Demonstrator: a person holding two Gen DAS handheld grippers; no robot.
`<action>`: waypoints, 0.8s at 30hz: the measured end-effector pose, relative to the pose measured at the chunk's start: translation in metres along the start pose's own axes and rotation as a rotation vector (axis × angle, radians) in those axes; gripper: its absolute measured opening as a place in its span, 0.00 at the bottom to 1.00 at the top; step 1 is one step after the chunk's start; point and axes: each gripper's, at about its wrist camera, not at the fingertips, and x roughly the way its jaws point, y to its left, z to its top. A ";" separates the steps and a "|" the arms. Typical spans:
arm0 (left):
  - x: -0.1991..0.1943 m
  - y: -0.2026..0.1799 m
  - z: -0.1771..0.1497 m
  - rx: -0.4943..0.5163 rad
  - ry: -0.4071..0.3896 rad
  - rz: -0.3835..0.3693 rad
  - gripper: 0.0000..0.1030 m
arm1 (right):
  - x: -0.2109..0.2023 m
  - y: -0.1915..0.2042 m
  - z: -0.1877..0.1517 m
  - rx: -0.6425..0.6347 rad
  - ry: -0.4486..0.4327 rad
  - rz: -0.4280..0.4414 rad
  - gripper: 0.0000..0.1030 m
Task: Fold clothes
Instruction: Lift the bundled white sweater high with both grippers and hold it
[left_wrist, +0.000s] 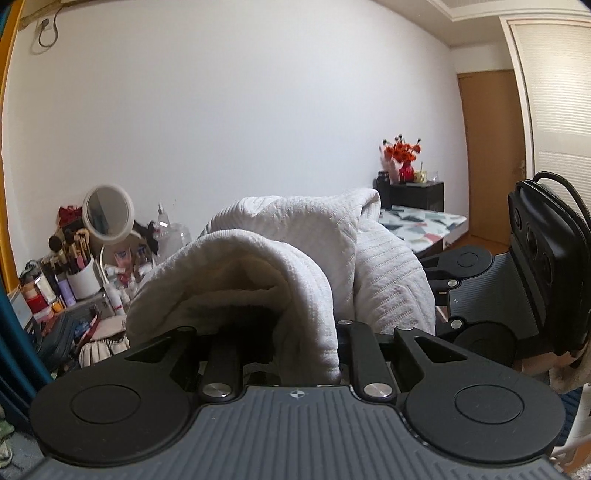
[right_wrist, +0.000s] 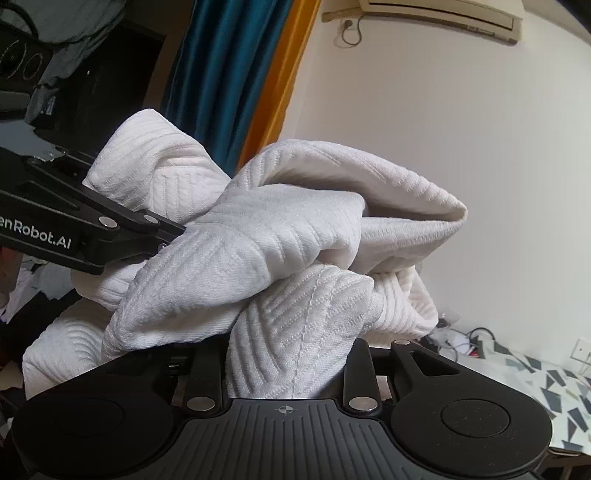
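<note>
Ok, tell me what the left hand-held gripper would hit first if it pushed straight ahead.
The white garment itself: it is bunched right at the left hand-held gripper, filling the view ahead. Beyond that lies the white wall, though the depth is hard to judge.

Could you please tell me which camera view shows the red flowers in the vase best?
The left wrist view: the red flowers stand in a red vase on a dark cabinet by the far wall, small but unobstructed. The right wrist view shows nothing of them; the white garment fills its middle.

"enRobot.AI" on left gripper (right_wrist: 173, 230) body, partly cut.
</note>
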 end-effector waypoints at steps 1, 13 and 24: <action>-0.001 0.001 0.002 0.001 -0.012 -0.003 0.18 | 0.000 -0.002 0.003 0.001 0.000 -0.006 0.25; -0.009 0.021 0.022 0.041 -0.118 -0.042 0.18 | 0.004 0.003 0.025 0.022 -0.023 -0.037 0.26; -0.040 0.110 -0.008 -0.051 -0.103 0.084 0.19 | 0.091 0.076 0.038 -0.017 -0.020 0.110 0.26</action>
